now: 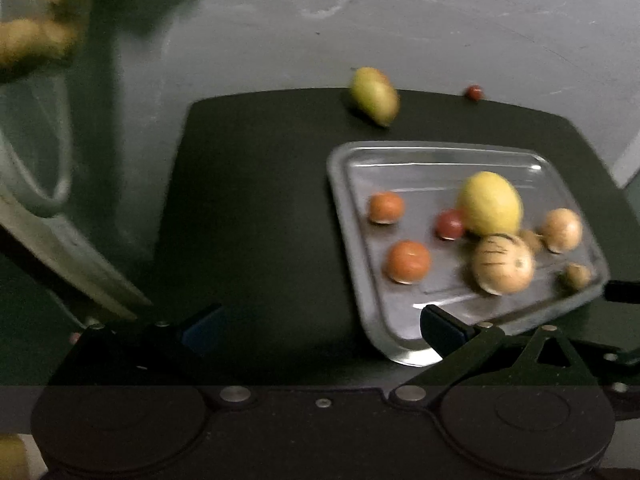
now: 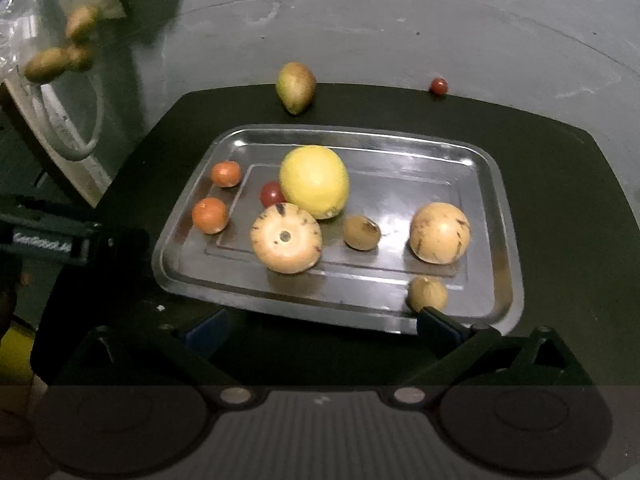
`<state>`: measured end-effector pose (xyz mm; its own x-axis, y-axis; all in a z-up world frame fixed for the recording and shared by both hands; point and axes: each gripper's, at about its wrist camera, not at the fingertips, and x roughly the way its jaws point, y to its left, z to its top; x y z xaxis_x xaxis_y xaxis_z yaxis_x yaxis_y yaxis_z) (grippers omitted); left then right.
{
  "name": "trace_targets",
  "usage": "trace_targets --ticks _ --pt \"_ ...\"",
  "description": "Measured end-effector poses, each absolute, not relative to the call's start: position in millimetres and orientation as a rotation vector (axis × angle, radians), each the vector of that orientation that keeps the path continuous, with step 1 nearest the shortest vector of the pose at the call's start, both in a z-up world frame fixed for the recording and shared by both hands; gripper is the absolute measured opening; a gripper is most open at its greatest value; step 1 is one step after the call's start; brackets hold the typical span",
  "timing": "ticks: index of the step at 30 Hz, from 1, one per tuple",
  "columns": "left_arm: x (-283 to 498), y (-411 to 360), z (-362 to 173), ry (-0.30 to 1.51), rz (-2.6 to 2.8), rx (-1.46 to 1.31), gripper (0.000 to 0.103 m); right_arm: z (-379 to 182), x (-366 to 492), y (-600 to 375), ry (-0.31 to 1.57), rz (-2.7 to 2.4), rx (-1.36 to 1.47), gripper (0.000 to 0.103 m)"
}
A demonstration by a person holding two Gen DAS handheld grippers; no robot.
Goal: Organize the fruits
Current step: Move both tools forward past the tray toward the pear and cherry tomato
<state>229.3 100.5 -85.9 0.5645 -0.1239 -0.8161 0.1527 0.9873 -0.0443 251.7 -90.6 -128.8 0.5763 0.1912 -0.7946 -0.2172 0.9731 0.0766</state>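
Most of the fruits already lie in the metal tray [image 2: 496, 184], which sits on the dark table [image 2: 560, 184]. In the tray you have a big yellow lemon-like fruit [image 2: 314, 181] near the middle, a small red fruit [image 2: 272, 194] touching its left side, and two orange fruits [image 2: 210, 215] toward the left edge. A pale striped round fruit [image 2: 286, 238] sits just in front of the yellow one, and a second one [image 2: 439, 233] is toward the right edge. Two small brown fruits [image 2: 361, 233] lie between and in front of them.

I judge that two things are left for you: a green-yellow mango [image 2: 295, 87] at the far edge of the table, outside the tray, and a small red fruit [image 2: 438, 85] at the far right edge.

Your right gripper [image 2: 320, 326] is spread wide and empty at the near edge of the tray. Your left gripper [image 1: 316, 326] is also spread and holds nothing, at the near left corner of the tray; its view is blurred.
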Motion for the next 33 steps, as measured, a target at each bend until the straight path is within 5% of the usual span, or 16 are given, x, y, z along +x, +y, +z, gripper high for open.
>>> trace_targets --ticks 33 --pt "297.9 31.4 -57.7 0.871 0.025 0.110 0.102 -106.2 325.8 -157.3 0.791 0.317 0.020 0.103"
